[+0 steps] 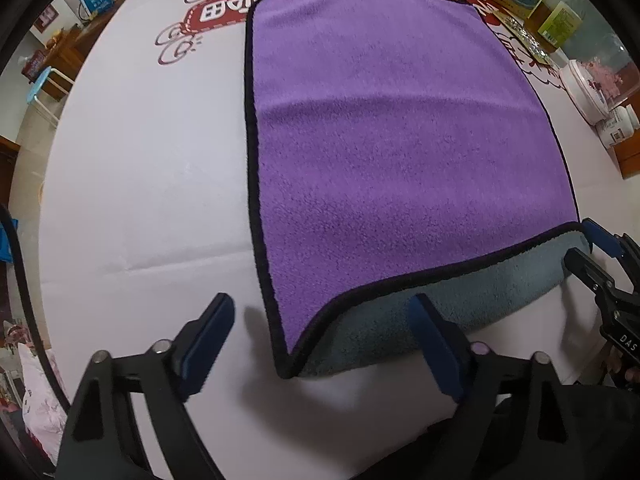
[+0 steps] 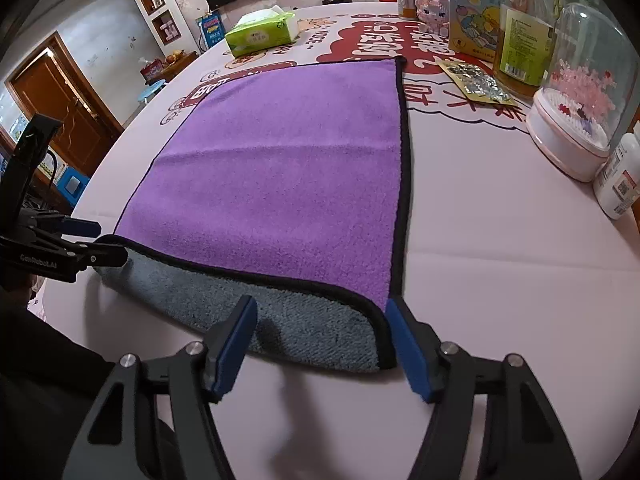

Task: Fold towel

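A purple towel point(image 1: 392, 120) with black trim and a grey underside lies on the white table; it also shows in the right wrist view point(image 2: 288, 168). Its near edge is curled up, showing grey. My left gripper point(image 1: 324, 332) is open, its fingers either side of the towel's near left corner. My right gripper point(image 2: 320, 340) is open around the near right corner. Each gripper shows in the other's view: the right gripper point(image 1: 592, 248) and the left gripper point(image 2: 96, 240).
A tissue box point(image 2: 262, 32) stands at the far side. A glass dome ornament point(image 2: 580, 92), a bottle point(image 2: 524, 32), a box point(image 2: 476, 8), a foil packet point(image 2: 476, 80) and a white jar point(image 2: 620, 184) crowd the right side. The cloth has red prints point(image 1: 224, 12).
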Action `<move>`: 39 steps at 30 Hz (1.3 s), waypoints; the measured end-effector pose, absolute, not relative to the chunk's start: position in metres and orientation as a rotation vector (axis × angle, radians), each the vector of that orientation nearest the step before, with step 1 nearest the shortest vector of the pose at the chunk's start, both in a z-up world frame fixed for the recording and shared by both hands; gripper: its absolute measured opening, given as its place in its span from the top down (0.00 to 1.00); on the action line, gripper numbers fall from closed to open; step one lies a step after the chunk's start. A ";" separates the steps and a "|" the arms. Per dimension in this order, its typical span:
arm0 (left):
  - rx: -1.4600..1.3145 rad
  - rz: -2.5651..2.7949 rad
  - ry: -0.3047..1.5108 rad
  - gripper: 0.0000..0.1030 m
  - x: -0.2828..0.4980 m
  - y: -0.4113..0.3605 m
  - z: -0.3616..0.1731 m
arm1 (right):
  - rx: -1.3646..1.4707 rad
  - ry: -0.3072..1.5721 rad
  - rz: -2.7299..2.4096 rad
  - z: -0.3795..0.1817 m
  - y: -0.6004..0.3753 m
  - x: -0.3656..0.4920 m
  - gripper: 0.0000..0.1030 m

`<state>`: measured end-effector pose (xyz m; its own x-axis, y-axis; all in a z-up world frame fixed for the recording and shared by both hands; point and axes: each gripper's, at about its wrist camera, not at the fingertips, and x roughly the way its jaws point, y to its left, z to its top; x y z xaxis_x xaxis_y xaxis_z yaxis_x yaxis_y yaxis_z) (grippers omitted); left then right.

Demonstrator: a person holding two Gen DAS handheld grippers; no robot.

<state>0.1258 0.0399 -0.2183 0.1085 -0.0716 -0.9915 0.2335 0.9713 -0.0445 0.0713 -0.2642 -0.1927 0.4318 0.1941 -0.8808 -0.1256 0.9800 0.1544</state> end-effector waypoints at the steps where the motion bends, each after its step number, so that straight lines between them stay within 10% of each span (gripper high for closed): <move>1: 0.128 -0.229 1.450 0.21 0.125 0.040 -0.220 | 0.068 1.105 0.197 -0.193 -0.265 0.071 0.39; 23: 0.083 -0.242 1.441 0.77 0.119 0.041 -0.222 | 0.043 1.110 0.150 -0.192 -0.273 0.068 0.80; 39: 0.080 -0.260 1.431 0.89 0.113 0.039 -0.213 | 0.000 1.103 0.157 -0.190 -0.270 0.064 0.96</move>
